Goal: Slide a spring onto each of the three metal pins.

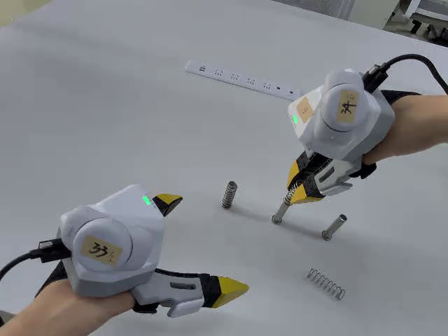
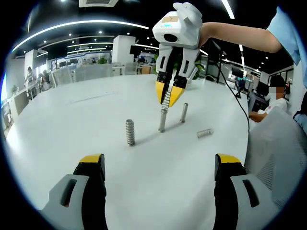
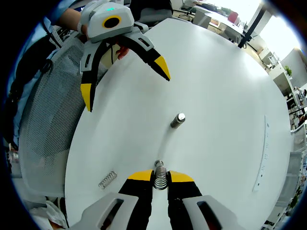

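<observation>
right gripper [image 1: 302, 193]: jaws closed on a spring [image 3: 160, 177], held upright in line with the middle pin [image 1: 278, 214]. The spring's lower end meets the pin's top; cannot tell whether it is around the pin.
left gripper [image 1: 203, 246]: jaws wide apart, holding nothing, low over the tabletop [image 1: 105, 126], apart from the pins.
first pin [image 1: 229, 194]: standing, a spring seated on it.
third pin [image 1: 334, 227]: bare, near the middle pin.
loose spring [image 1: 325, 283]: lying flat near the third pin.
power strip [image 1: 241, 78]: far side of the tabletop.
</observation>
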`<control>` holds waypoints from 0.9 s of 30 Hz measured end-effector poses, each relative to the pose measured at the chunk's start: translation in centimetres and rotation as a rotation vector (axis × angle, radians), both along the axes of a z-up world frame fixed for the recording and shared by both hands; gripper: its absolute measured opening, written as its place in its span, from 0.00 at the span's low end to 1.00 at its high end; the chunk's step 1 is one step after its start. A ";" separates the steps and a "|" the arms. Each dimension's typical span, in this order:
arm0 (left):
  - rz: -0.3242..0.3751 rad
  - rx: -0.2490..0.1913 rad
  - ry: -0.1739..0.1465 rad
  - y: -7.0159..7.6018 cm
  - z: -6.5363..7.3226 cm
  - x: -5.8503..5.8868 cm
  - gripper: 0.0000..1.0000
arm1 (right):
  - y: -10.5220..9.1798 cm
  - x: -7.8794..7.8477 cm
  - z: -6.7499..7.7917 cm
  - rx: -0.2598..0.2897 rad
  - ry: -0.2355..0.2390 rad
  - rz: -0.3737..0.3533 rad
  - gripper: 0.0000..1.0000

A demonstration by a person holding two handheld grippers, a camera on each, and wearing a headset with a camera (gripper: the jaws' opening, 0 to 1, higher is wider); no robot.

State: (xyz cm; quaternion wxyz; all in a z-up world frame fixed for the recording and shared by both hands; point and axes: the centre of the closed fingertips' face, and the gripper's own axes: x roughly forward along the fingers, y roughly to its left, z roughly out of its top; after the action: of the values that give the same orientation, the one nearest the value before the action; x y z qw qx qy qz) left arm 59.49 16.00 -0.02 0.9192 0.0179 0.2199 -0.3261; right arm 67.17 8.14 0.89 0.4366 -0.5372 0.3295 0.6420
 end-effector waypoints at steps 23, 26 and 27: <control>0.011 0.003 0.018 0.6 -0.3 0.0 0.92 | 0.1 0.2 -3.7 -0.069 0.004 0.038 0.08; 0.012 0.003 0.020 0.6 -0.4 0.0 0.92 | 0.1 0.2 -4.0 -0.070 0.003 0.038 0.08; 0.011 0.001 0.021 0.6 -0.4 0.0 0.92 | 0.1 0.2 -4.1 -0.067 0.003 0.037 0.08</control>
State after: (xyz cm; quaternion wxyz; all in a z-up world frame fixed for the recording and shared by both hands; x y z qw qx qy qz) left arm 59.48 16.55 -0.41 0.9187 0.0139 0.2298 -0.3209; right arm 67.40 8.28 -3.21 0.4059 -0.5565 0.3415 0.6395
